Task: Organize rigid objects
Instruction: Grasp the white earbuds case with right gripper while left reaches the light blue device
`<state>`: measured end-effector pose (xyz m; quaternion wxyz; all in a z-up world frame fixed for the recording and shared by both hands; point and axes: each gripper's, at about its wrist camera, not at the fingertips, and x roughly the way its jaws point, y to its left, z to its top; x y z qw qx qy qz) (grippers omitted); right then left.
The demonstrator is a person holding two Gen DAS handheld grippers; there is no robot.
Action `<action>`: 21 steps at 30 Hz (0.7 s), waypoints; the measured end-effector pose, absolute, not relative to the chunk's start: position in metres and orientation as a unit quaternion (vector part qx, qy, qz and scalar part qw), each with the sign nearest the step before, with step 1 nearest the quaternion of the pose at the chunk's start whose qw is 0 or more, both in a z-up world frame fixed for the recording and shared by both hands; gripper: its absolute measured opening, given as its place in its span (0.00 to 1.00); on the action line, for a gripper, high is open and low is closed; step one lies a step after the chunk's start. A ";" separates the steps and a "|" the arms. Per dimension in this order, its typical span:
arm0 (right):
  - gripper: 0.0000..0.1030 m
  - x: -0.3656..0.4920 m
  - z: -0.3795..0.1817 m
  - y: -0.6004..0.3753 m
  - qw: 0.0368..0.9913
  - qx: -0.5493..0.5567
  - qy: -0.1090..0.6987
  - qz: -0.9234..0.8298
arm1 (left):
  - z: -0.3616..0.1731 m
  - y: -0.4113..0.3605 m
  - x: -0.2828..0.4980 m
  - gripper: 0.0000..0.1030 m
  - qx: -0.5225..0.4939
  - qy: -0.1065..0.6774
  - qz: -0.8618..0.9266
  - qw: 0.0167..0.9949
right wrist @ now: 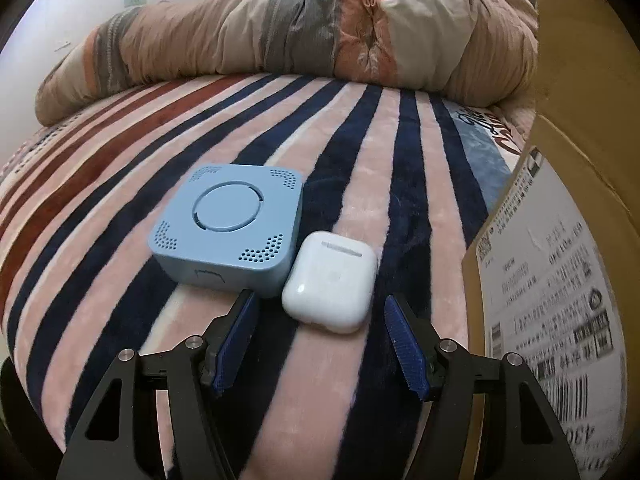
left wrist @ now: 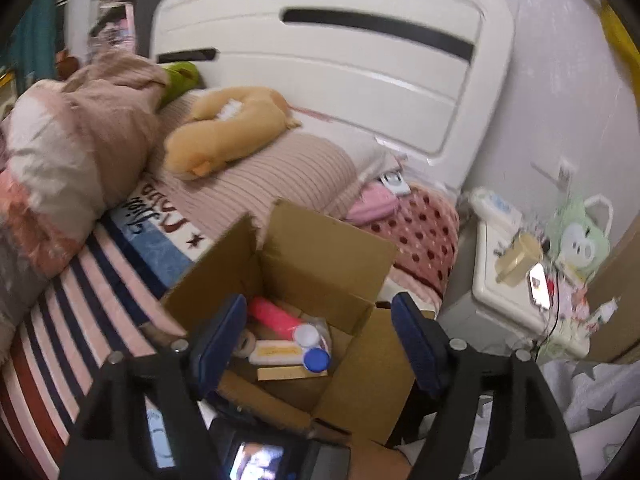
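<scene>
Left hand-held gripper [left wrist: 318, 346]: I hold it above the cardboard box [left wrist: 352, 360] with its jaws spread wide and nothing between them.
Cardboard box: it sits on the bed with its flaps up; inside I see a pink cylinder [left wrist: 272, 314], a white-capped jar [left wrist: 306, 335], a blue-capped one [left wrist: 317, 359] and a roll of tape [left wrist: 246, 343], partly hidden behind my left finger.
Blue square box [right wrist: 228, 230]: lying flat on the striped blanket [right wrist: 120, 184], left of centre and a little farther from me than the earbud case. Hard plastic with perforated corners; I judge it light and stiff. Its straight side walls look like the place to pinch, across the width, if my jaws open far enough.
White earbud case [right wrist: 330, 282]: just right of the blue box, touching or almost touching it, directly ahead of my right fingers. Glossy, rounded, rigid; I expect it to be light but slippery, so I would close on its two flatter broad faces, low and centred, not on the curved corners.
Right hand-held gripper [right wrist: 318, 344]: parted wide and empty, low over the blanket, just short of the case.
Blanket: soft pile, so I expect things to sink or tip slightly when pressed.
</scene>
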<state>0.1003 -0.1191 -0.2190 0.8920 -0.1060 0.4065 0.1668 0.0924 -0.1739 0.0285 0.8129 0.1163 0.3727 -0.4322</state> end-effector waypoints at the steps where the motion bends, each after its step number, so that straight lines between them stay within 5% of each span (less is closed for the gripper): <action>1: 0.60 0.102 -0.219 -0.118 0.891 -0.107 0.407 0.168 | 0.032 -0.159 0.091 0.70 0.107 0.365 -0.418 0.825; 3: 0.56 0.107 -0.220 -0.118 0.889 -0.107 0.411 0.172 | 0.035 -0.130 0.089 0.73 0.095 0.353 -0.388 0.846; 5: 0.42 0.103 -0.219 -0.118 0.890 -0.108 0.409 0.171 | 0.031 -0.093 0.086 0.73 0.082 0.348 -0.343 0.869; 17: 0.42 0.050 -0.212 -0.121 0.868 -0.085 0.415 0.258 | -0.072 0.046 0.059 0.73 0.016 0.391 -0.188 0.901; 21: 0.58 0.048 -0.213 -0.113 0.877 -0.097 0.402 0.243 | -0.098 0.060 0.057 0.73 -0.005 0.410 -0.172 0.896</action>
